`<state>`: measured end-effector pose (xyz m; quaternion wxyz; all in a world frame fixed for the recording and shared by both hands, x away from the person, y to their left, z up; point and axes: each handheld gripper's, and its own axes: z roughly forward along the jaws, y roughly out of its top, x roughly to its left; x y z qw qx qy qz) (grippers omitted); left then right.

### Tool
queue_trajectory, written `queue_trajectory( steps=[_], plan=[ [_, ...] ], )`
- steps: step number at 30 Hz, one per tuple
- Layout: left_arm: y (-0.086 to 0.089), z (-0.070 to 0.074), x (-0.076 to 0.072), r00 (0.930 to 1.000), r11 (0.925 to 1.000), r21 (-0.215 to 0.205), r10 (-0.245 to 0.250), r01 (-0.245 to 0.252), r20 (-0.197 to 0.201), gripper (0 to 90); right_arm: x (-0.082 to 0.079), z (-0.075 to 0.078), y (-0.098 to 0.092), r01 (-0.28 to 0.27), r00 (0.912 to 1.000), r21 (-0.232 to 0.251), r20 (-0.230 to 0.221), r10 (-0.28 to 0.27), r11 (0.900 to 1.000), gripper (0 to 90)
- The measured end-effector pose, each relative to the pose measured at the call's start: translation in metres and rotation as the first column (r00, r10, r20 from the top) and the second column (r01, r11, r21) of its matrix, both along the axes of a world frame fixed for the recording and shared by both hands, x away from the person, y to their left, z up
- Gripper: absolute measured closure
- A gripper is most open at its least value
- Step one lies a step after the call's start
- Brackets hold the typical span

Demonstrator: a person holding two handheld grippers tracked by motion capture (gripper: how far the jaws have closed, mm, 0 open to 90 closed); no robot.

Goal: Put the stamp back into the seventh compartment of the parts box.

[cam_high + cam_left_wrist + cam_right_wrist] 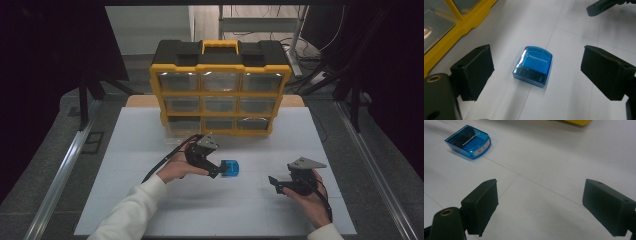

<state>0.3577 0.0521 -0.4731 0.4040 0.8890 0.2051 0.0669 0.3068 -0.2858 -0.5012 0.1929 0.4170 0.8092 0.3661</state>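
A small translucent blue plastic box [231, 167] lies flat on the white table [150, 150], in front of the organizer. My left gripper [220, 169] is right beside it, open; in the left gripper view the blue box [533, 66] lies on the table between and beyond the two spread jaws, touching neither. My right gripper [274, 183] is held low at the right, open with nothing between its fingers. In the right gripper view the blue box [468, 141] lies far off at the upper left.
A yellow and black drawer organizer [220, 87] with several clear drawers stands at the back middle of the table. Its yellow frame [454, 27] is close to my left gripper. Metal rails [65, 165] run along both table sides.
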Motion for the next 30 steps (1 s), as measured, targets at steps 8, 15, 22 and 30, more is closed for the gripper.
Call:
queue_trajectory(
  steps=[8, 15, 22, 30],
  plan=[
    [-0.007, -0.004, 0.002, 0.9999, 1.0000, 0.001, -0.004, 0.004, -0.011, 11.2, 0.000, 0.000, 0.000, 0.000, 1.0000, 0.000, 0.001, 0.000, 1.000, 13.8],
    [-0.013, -0.006, 0.003, 0.9998, 0.9996, 0.020, -0.019, 0.019, -0.008, 11.0, 0.000, 0.000, 0.000, 0.000, 1.0000, 0.002, 0.000, 0.000, 1.000, 13.8],
    [-0.017, -0.010, 0.005, 0.9995, 0.9993, 0.028, -0.024, 0.025, -0.021, 11.1, 0.000, 0.000, 0.000, 0.003, 1.0000, 0.004, -0.001, -0.003, 1.000, 13.8],
    [-0.019, -0.013, 0.006, 0.9993, 0.9991, 0.033, -0.028, 0.028, -0.026, 11.1, 0.000, 0.000, 0.000, 0.003, 1.0000, 0.005, -0.002, -0.003, 1.000, 13.8]
  ],
)
